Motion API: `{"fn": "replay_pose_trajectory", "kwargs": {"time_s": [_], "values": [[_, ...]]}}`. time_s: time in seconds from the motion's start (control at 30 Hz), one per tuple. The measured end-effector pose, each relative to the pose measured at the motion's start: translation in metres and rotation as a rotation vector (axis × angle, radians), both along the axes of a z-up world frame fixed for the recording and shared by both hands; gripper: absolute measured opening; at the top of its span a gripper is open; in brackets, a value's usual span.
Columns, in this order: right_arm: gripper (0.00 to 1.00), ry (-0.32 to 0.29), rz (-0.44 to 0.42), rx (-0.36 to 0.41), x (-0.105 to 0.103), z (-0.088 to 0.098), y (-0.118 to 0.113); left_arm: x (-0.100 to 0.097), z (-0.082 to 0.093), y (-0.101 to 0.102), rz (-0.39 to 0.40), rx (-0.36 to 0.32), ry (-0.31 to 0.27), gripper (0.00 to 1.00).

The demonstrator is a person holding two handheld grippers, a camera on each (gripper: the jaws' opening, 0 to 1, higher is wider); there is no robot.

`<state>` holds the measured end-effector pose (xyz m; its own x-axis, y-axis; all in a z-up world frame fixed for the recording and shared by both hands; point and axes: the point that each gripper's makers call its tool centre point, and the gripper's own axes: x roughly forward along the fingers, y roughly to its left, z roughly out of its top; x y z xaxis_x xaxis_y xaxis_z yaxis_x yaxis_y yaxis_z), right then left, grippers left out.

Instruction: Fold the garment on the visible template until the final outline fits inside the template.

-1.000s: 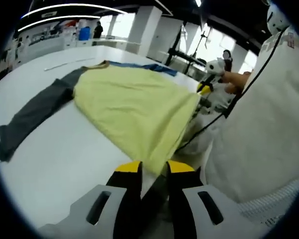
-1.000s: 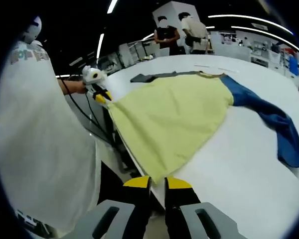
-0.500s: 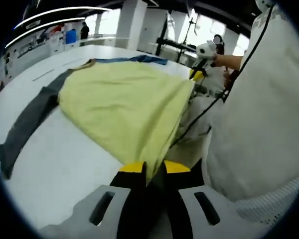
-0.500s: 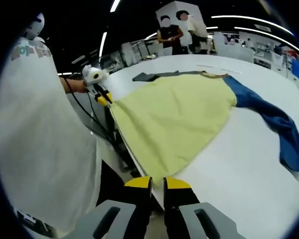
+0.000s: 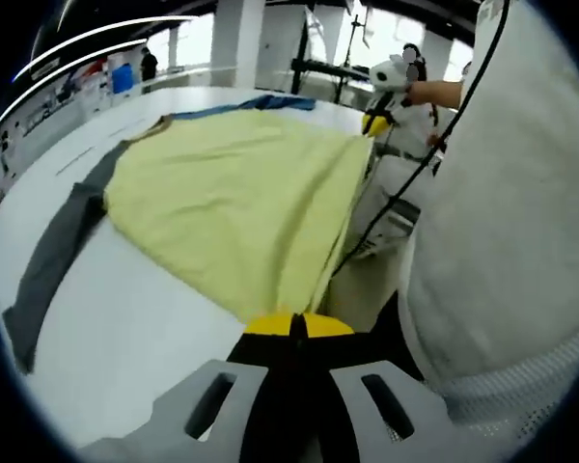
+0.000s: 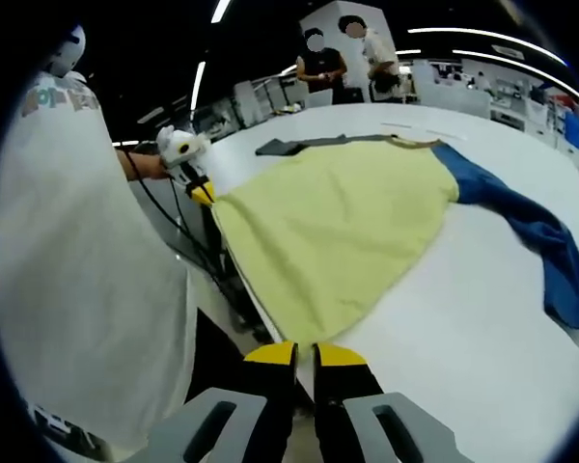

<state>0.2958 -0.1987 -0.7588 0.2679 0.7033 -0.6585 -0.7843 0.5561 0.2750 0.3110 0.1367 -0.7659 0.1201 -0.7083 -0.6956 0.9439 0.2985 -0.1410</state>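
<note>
Bright overhead strips, fisheye-warped edges

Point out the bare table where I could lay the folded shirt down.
In the right gripper view, bare white table lies between the yellow shirt body and the blue sleeve. In the left gripper view, another bare stretch runs between the yellow body and the grey sleeve, toward the near edge. The near hem is crowded: both grippers hold its corners there.

Both tongs [image 5: 291,325] [image 6: 305,354] clamped, arms apart
</note>
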Motion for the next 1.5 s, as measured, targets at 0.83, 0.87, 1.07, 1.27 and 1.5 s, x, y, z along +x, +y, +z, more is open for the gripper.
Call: {"fn": "replay_pose_trajectory", "kwargs": {"time_s": [0.83, 0.87, 1.07, 1.27, 1.5], "values": [[0.03, -0.011, -0.075, 0.082, 0.012, 0.016, -0.007, 0.002, 0.018, 0.007, 0.080, -0.123, 0.067, 0.16], [0.05, -0.016, -0.084, 0.087, 0.014, 0.018, -0.007, 0.004, 0.022, 0.007, 0.095, -0.143, 0.068, 0.18], [0.11, -0.068, -0.145, 0.109, 0.028, 0.025, -0.011, 0.018, 0.032, 0.006, 0.160, -0.170, 0.023, 0.46], [0.16, -0.128, -0.206, 0.109, 0.041, 0.030, -0.018, 0.025, 0.042, 0.001, 0.190, -0.213, -0.001, 0.53], [0.21, -0.204, -0.300, 0.088, 0.057, 0.035, -0.037, 0.034, 0.055, -0.002, 0.243, -0.269, -0.017, 0.63]]}}
